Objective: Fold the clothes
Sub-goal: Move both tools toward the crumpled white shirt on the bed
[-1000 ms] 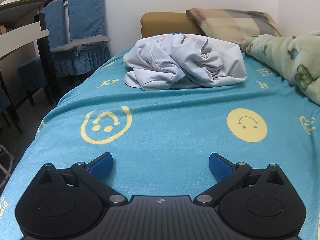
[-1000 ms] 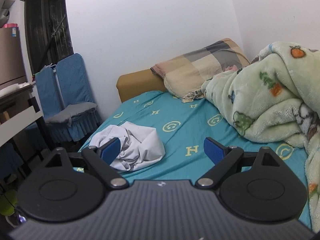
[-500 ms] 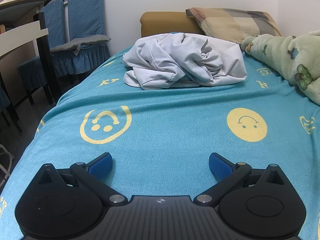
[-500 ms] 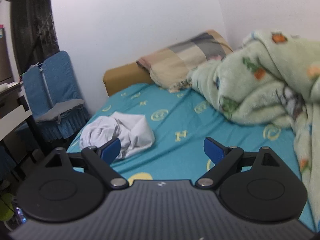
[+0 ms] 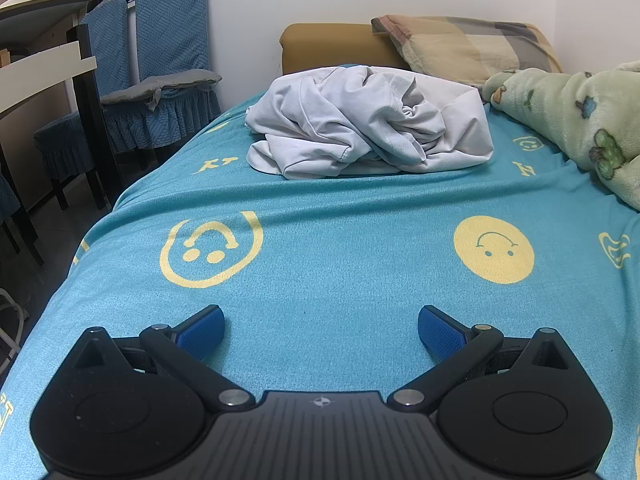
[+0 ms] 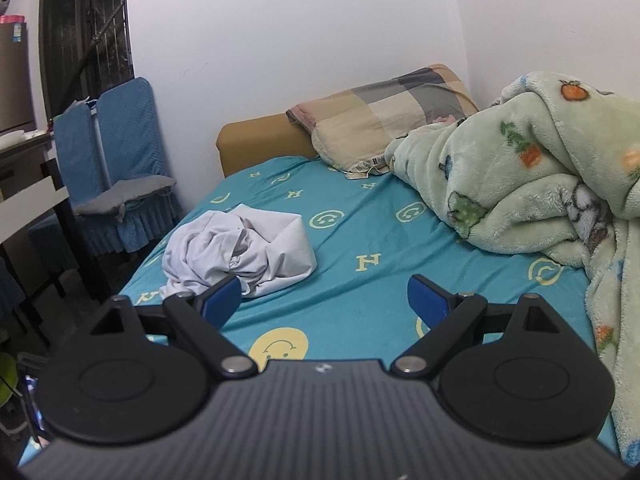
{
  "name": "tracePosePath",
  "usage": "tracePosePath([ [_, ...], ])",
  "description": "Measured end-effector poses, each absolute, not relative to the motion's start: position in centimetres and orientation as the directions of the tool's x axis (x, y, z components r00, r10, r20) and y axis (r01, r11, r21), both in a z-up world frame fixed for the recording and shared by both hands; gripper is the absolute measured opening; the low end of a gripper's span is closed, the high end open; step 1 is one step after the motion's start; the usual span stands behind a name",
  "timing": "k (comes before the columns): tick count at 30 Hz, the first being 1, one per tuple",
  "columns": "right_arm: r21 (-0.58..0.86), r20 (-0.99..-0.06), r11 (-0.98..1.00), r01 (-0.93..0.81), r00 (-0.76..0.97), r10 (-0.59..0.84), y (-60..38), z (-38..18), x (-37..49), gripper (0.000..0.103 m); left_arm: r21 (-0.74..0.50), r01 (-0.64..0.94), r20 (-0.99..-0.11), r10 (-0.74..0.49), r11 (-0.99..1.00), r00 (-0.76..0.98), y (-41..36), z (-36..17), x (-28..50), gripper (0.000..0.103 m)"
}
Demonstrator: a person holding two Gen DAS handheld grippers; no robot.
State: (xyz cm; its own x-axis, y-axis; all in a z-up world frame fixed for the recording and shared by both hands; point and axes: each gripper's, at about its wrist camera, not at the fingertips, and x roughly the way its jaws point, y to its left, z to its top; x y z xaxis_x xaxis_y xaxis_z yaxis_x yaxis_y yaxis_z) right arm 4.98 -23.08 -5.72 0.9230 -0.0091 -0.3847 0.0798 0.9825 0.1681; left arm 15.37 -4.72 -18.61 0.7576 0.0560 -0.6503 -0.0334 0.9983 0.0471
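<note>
Left of the bed: two chairs [image 5: 160, 64] in blue covers stand against the wall, a grey cushion on one seat. Clear of the work, no bearing on the fold.

Left hand-held gripper [image 5: 320, 330]: low over the foot end of the bed [image 5: 340, 280], fingers spread wide, nothing between them. It points straight up the bed at the garment, probably lined up for a reach along the sheet.

White garment [image 5: 368, 124]: one crumpled heap lying on the blue smiley-print sheet, nearer the left edge of the bed and toward the head end. No hem, collar or sleeve can be picked out for certain; folds run every way. Not yet spread, so the task looks to be at its very start. First need, by my reckoning: find an edge and pull the heap flat on the bare sheet in front of it, which is likely why that stretch is left open.

Right hand-held gripper [image 6: 324, 294]: held higher and further back, fingers likewise well apart and empty. The garment [image 6: 240, 248] sits ahead and to its left; its left finger overlaps the heap in view only.

Head end: a checked pillow [image 6: 384, 116]. Right edge: a bunched green blanket [image 6: 540, 184], well apart from the garment but crowding that side.
</note>
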Motion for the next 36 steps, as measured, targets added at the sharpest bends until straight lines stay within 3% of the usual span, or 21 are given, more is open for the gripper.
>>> tracePosePath([
  [23, 0.212, -0.393, 0.975, 0.063, 0.919, 0.025, -23.0, -5.9, 4.9, 0.092, 0.048, -0.033, -0.65, 0.056, 0.998, 0.758, -4.7, -18.6, 15.4, 0.103],
  [36, 0.307, -0.358, 0.949, 0.07, 0.933, 0.047, -24.4, -4.9, 3.9, 0.092, 0.048, -0.033, -0.649, 0.057, 0.998, 0.758, -4.7, -18.6, 15.4, 0.103],
])
